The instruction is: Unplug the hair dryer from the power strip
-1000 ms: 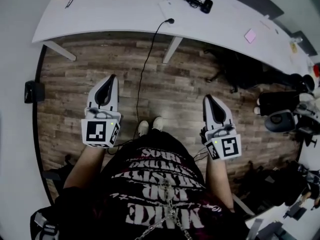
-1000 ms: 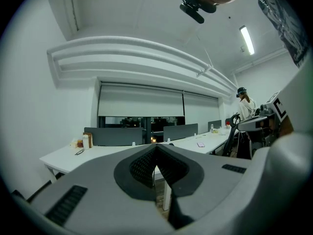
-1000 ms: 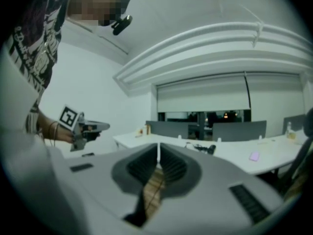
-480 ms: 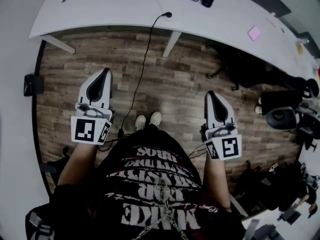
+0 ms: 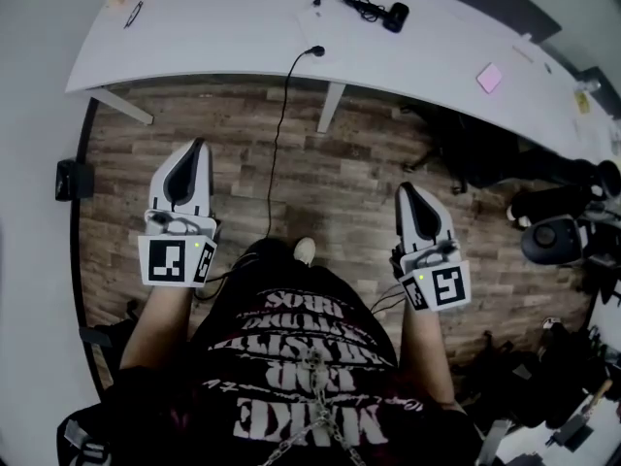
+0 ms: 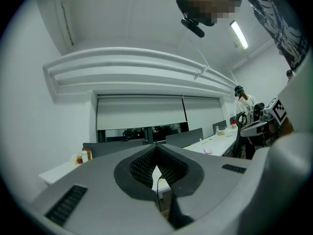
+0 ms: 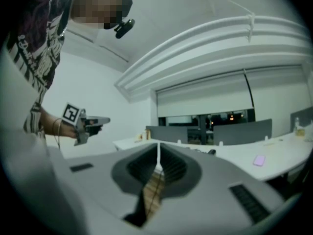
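Left gripper (image 5: 197,146), right gripper (image 5: 407,189) pressed together, empty; hair dryer (image 5: 394,16) well ahead on table (image 5: 213,27).

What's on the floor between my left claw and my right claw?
In the head view, a thin black cable lies on the brown wood-plank floor between the left claw and right claw, beside the toe of a white shoe.

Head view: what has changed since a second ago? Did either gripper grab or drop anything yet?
The left gripper has drifted slightly toward the picture's left. The person has stepped, so only one shoe shows now. Nothing was taken hold of or let go. As before, the right gripper and the left are both shut and empty over the wooden floor, short of the white table, and the black cable hangs from its edge.
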